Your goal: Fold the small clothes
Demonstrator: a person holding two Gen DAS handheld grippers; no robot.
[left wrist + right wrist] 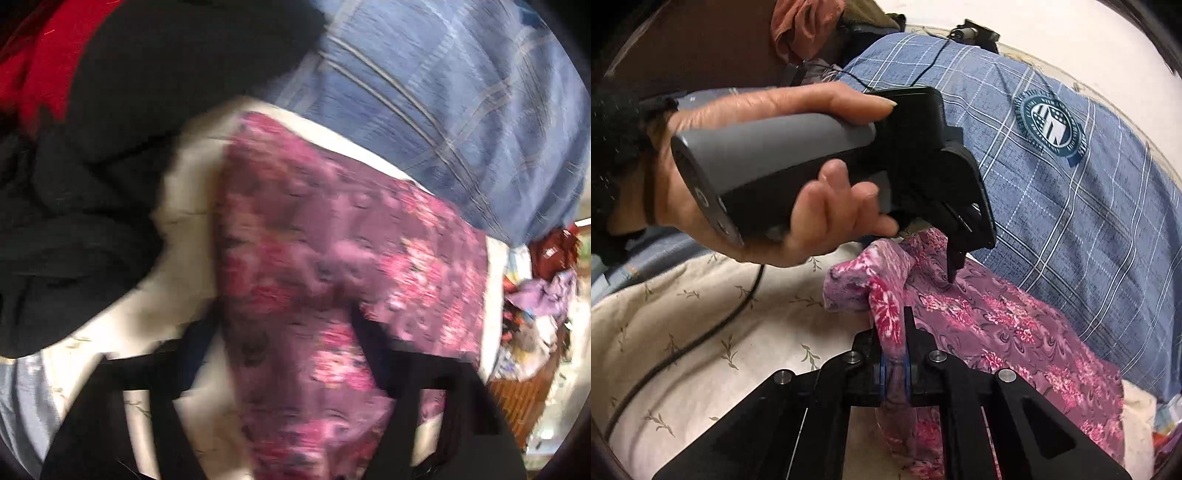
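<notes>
A small purple and pink floral garment (997,321) lies on a cream leaf-print sheet (683,332). My right gripper (892,332) is shut on a bunched edge of it and lifts that edge. My left gripper (955,273), held in a hand, points down onto the garment's far part; in the right wrist view its tips look close together. In the blurred left wrist view the garment (332,258) fills the middle and my left gripper (284,321) has its fingers apart on either side of the cloth.
A blue plaid shirt (1071,184) with a round badge lies beyond the garment and also shows in the left wrist view (443,110). Black and red clothes (92,147) are piled at the left. A heap of mixed clothes (535,314) sits at the right. A cable (665,369) crosses the sheet.
</notes>
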